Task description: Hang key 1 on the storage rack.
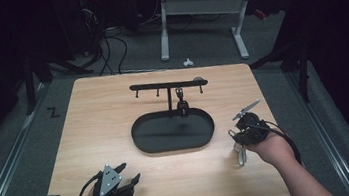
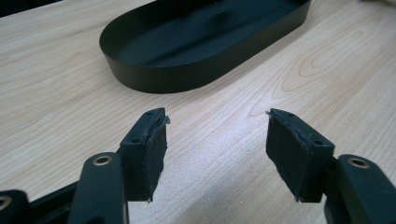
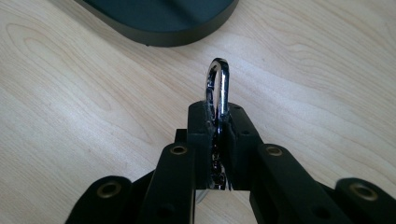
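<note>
Clamped between the pads of the right gripper (image 3: pixel 218 122) is a shiny metal carabiner (image 3: pixel 219 88), its rounded chrome loop standing out past the fingertips while the rest of it runs back between the jaws. In the high view the same carabiner (image 1: pixel 241 154) hangs from the right gripper (image 1: pixel 242 140) above the right side of the wooden table (image 1: pixel 92 138), its silver body pointing down toward the tabletop. It is near the right end of the black oval tray (image 1: pixel 140 145) but apart from it; in the right gripper view the curved wall of that tray (image 3: pixel 163 35) lies just beyond the loop.

Behind the tray, a thin black post carries a horizontal hook rack (image 1: pixel 168 84) with small hooks along its underside. One small dark item (image 1: pixel 181 102) hangs from the rack just right of the post; what it is cannot be told.

Over at the near left corner of the table sits the left gripper (image 1: pixel 124 177), its jaws spread wide with nothing between them. Its own view shows the two padded fingers (image 2: pixel 149 149) well apart over bare wood, facing the tray (image 2: pixel 154 77).
</note>
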`<state>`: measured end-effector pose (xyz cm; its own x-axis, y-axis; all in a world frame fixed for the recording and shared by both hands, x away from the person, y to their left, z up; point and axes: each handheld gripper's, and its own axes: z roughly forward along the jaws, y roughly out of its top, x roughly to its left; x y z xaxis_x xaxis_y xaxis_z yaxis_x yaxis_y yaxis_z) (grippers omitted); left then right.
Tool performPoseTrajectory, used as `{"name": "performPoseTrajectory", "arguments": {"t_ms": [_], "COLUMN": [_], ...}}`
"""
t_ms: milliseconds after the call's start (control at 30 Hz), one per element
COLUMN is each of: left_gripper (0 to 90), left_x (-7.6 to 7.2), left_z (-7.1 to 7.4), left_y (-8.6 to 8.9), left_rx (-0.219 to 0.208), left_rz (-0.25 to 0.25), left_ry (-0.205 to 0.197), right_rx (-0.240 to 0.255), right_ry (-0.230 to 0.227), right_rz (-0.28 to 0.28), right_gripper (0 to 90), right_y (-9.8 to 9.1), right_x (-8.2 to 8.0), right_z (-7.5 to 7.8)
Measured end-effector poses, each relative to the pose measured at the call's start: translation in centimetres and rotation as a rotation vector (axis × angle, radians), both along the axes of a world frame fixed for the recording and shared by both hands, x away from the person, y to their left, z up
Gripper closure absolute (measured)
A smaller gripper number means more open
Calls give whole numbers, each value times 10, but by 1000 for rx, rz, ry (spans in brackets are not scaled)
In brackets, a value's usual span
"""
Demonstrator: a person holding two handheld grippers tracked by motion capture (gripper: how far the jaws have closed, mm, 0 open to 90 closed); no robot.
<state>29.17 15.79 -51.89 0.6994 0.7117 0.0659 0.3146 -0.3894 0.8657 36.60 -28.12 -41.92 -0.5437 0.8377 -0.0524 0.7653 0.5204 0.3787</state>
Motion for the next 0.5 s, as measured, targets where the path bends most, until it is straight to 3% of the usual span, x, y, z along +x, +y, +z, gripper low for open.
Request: {"name": "performPoseTrajectory", "arguments": {"t_ms": [500], "left_gripper": [388], "left_x": [0], "left_z": [0], "left_y": [0], "left_rx": [2], "left_rz": [-7], "left_ry": [5], "right_rx": [-7], "right_ry": [6], "right_rz": [-8], "right_gripper": [826], "right_y": [1], "right_x": [3], "right_z": [16]}}
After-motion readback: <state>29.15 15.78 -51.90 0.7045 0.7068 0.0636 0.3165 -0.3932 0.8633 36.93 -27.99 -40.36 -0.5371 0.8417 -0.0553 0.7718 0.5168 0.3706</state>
